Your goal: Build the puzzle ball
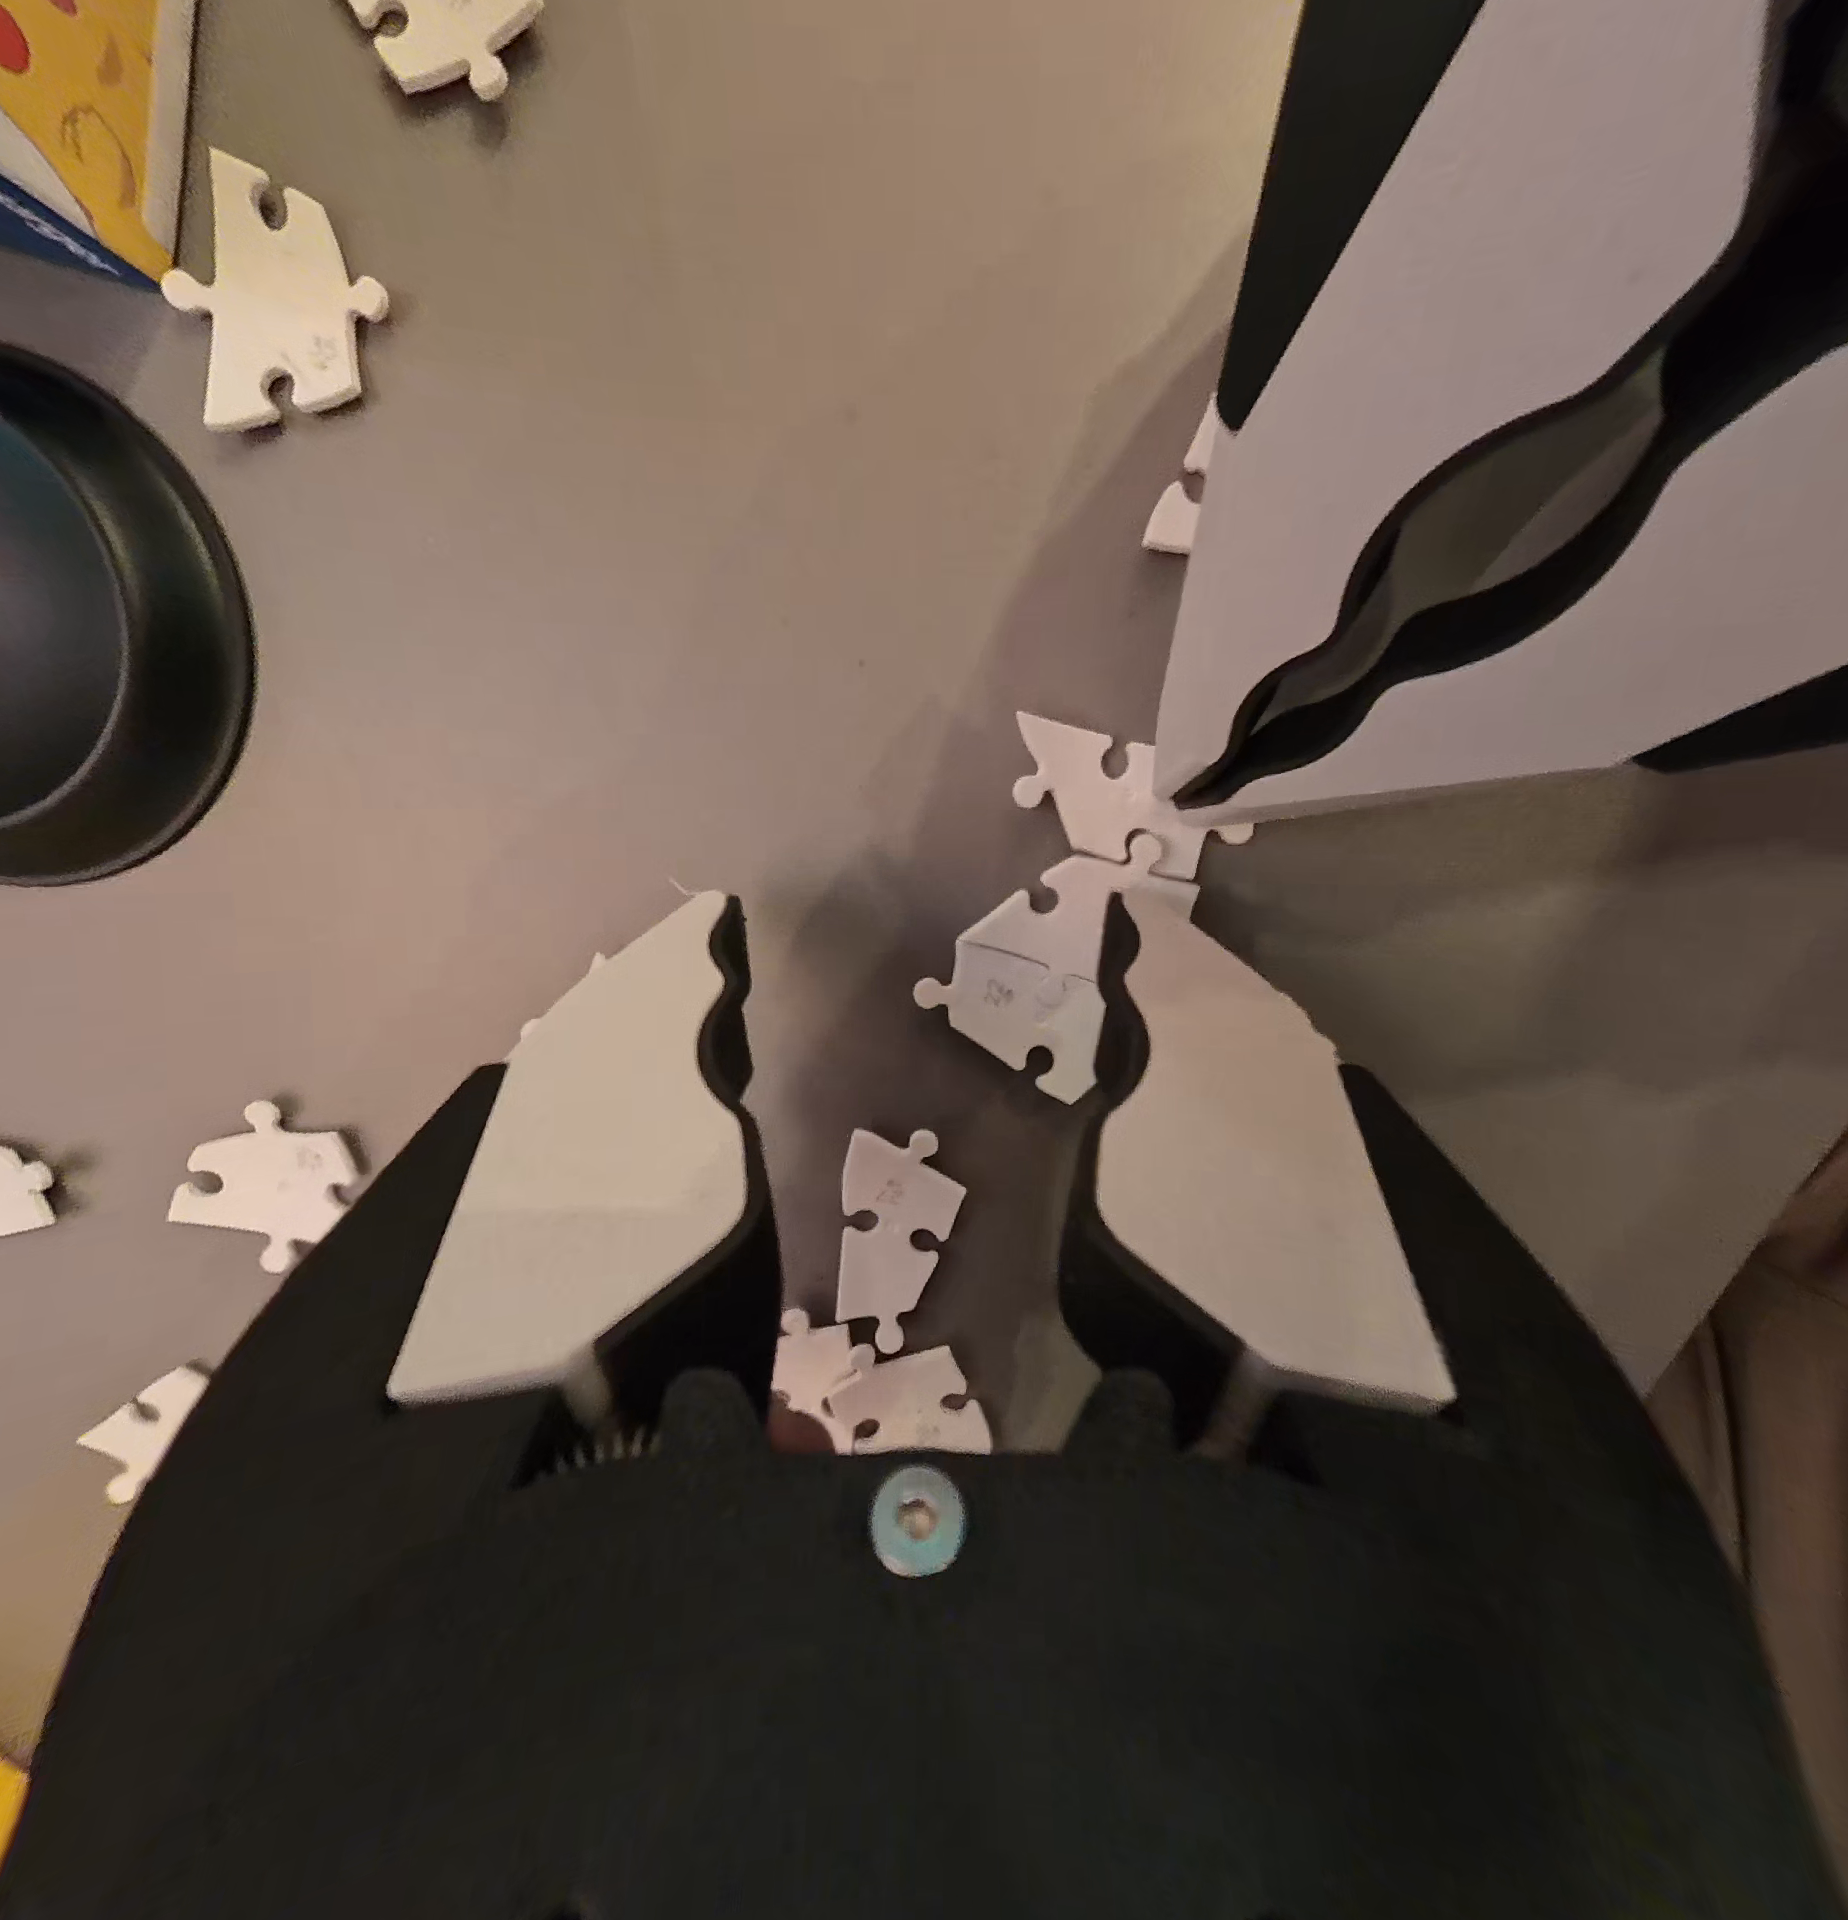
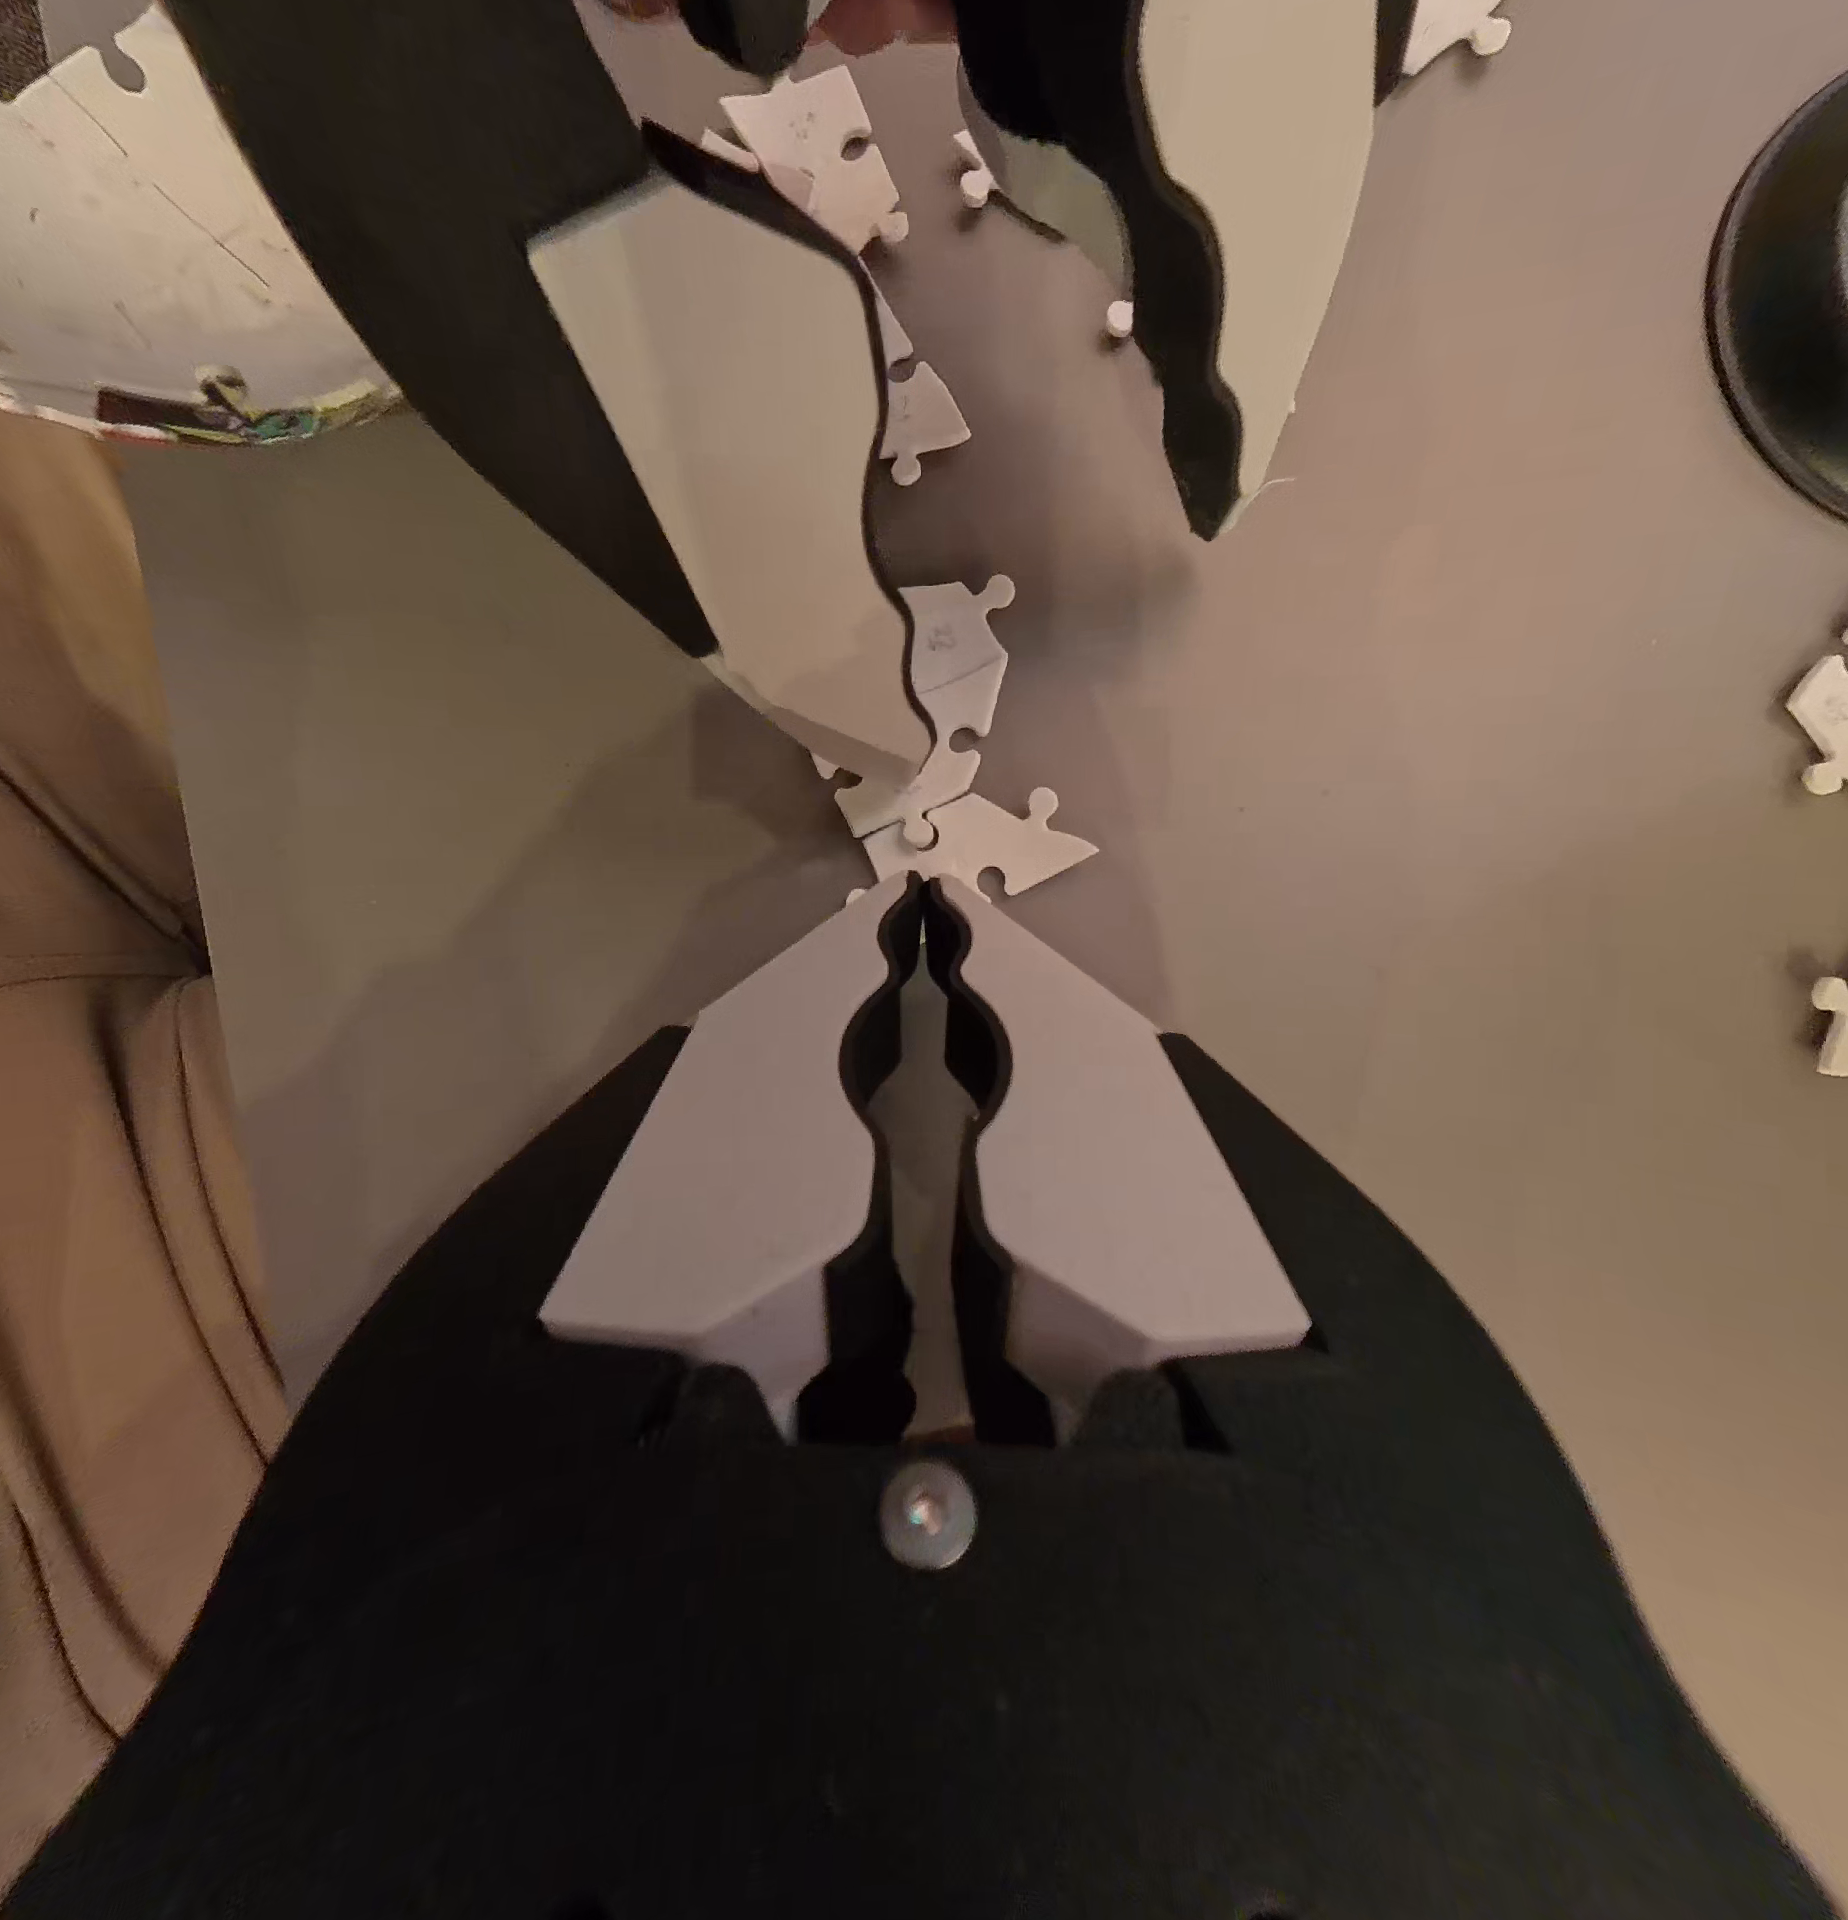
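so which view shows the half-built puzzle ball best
The right wrist view. The half-built puzzle ball fills its top-left corner, a curved white shell of joined pieces with a jagged upper edge and a strip of printed colour along the bottom edge, partly cut off by the frame. The left wrist view does not show it at all.

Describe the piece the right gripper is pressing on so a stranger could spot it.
Start at the grey table, midway between the two grippers. The right gripper, shut, touches a white arrow-shaped piece. Unlike the loose pieces nearby, it is locked by a knob to a joined pair.
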